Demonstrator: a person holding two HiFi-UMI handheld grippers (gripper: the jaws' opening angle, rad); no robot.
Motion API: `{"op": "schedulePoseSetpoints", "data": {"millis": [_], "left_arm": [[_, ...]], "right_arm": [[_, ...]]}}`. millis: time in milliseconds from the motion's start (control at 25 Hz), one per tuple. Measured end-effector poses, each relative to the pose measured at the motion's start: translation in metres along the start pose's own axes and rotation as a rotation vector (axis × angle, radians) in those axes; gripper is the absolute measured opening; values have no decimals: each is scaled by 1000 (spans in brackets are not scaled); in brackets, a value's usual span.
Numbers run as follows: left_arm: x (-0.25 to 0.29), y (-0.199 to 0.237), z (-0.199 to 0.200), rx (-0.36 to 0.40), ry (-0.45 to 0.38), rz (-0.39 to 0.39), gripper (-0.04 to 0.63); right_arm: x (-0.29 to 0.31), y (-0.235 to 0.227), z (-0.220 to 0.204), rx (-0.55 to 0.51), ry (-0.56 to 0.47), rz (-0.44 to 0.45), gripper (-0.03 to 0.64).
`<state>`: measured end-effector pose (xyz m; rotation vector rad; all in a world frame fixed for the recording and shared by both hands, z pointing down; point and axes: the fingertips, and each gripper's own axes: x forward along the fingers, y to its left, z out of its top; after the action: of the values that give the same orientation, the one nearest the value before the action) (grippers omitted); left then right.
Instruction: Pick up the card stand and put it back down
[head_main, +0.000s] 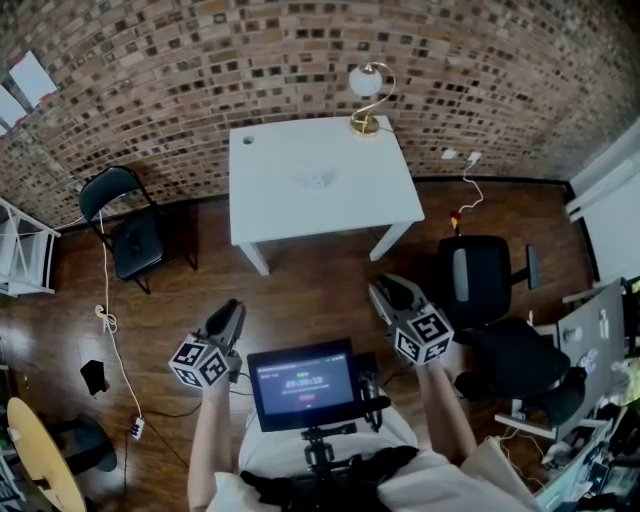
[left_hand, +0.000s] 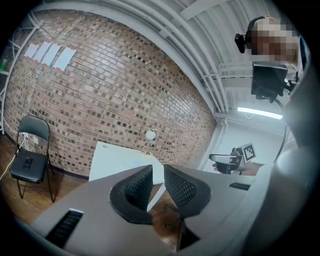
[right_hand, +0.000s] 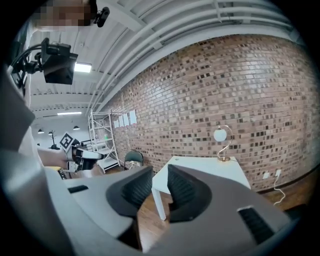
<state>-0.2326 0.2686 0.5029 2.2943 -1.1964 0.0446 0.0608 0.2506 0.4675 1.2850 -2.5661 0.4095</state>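
Head view shows small pale card stand (head_main: 318, 182) on table (head_main: 290, 215); left gripper (head_main: 230, 310), right gripper (head_main: 390, 290) parted, empty.

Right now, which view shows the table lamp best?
The right gripper view: the lamp stands side-on, globe and curved stem plain. The head view shows it from above, foreshortened; the left gripper view shows it small and far off.

The wall (head_main: 300, 40) is rough brick in mixed browns. The table (head_main: 300, 215) has a smooth, matt white top. The floor (head_main: 330, 290) is dark wood planking with a slight sheen. The lamp (head_main: 367, 100) has a shiny brass-coloured metal stem and a white globe. The left gripper (left_hand: 157, 177) and right gripper (right_hand: 160, 182) are matt grey plastic with black ribbed pads (left_hand: 139, 187).
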Motion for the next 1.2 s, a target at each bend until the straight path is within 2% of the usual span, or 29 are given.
{"op": "schedulePoseSetpoints", "data": {"millis": [400,600,840,1040,1200], "left_arm": [[-22,28,-1,-13,25,-15,71],[-28,36,-2,-20,38,-52,69],[-28,44,-14,-2,87,-91,71],[-30,47,-18,-26,78,-81,69],[-24,44,-20,-69,63,-82,69]], "right_arm": [[23,43,-9,-7,26,17,103],[39,67,-9,-12,22,36,103],[54,90,-4,-77,7,69,103],[51,98,-9,-39,11,72,103],[40,96,-2,-59,1,47,100]]}}
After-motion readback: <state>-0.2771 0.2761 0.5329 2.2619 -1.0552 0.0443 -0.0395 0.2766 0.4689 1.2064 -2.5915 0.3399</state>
